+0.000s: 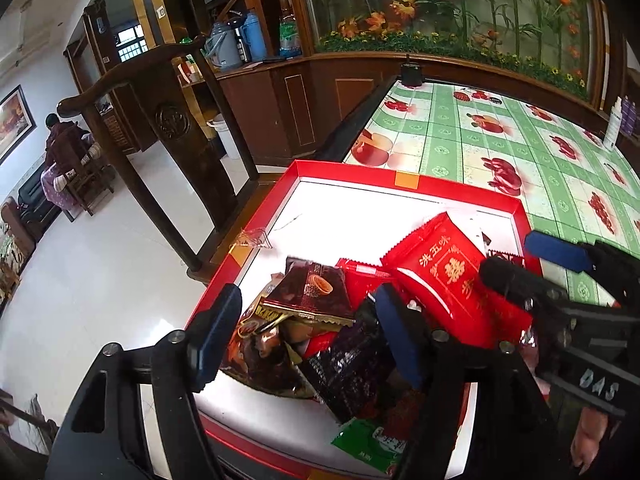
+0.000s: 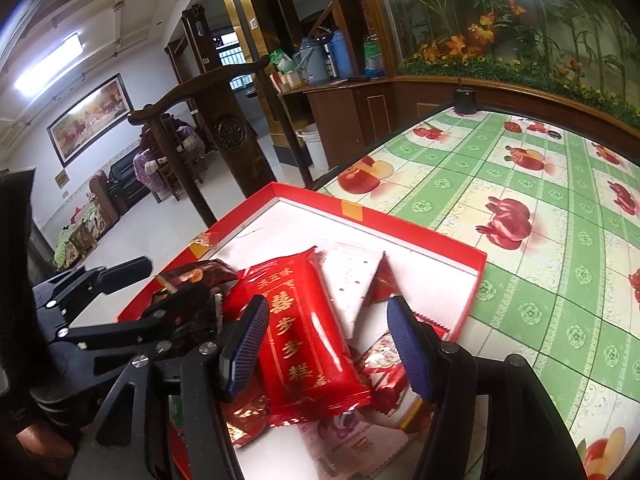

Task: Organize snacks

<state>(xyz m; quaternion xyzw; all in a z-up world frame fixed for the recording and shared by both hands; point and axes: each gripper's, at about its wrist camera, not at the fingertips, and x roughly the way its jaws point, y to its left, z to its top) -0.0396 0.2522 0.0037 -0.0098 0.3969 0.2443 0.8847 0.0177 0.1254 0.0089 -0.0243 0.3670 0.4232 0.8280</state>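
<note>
Snack pile sits in the near half of a red-rimmed tray (image 1: 360,172) with a white floor, lower centre of both views; the tray rests on a table with a green check fruit-print cloth (image 1: 500,140).

Legible writing: the long red packet (image 2: 304,344) carries gold Chinese characters down its face, reading roughly 囍 步步糕, with a smaller line at the top too fine to read surely. In the left view the same red packet (image 1: 444,268) shows the 囍 mark. Dark brown packet (image 1: 312,288) has a round pastry picture; its gold label strip is too blurred to read. "DAS" is stamped on the black gripper body at lower right of the left view.

Left gripper (image 1: 308,336): fingers wide apart, holding nothing, hovering over the brown packets. Right gripper (image 2: 328,344): fingers spread, straddling the red packet; pads look clear of it, contact not confirmable.

Hard to make out: green packet (image 1: 368,440) cut off by the gripper frame at the bottom; pink-and-white packet (image 2: 352,436) mostly buried under the red one, print illegible. Orange tape patches (image 1: 406,179) on the tray rim.
</note>
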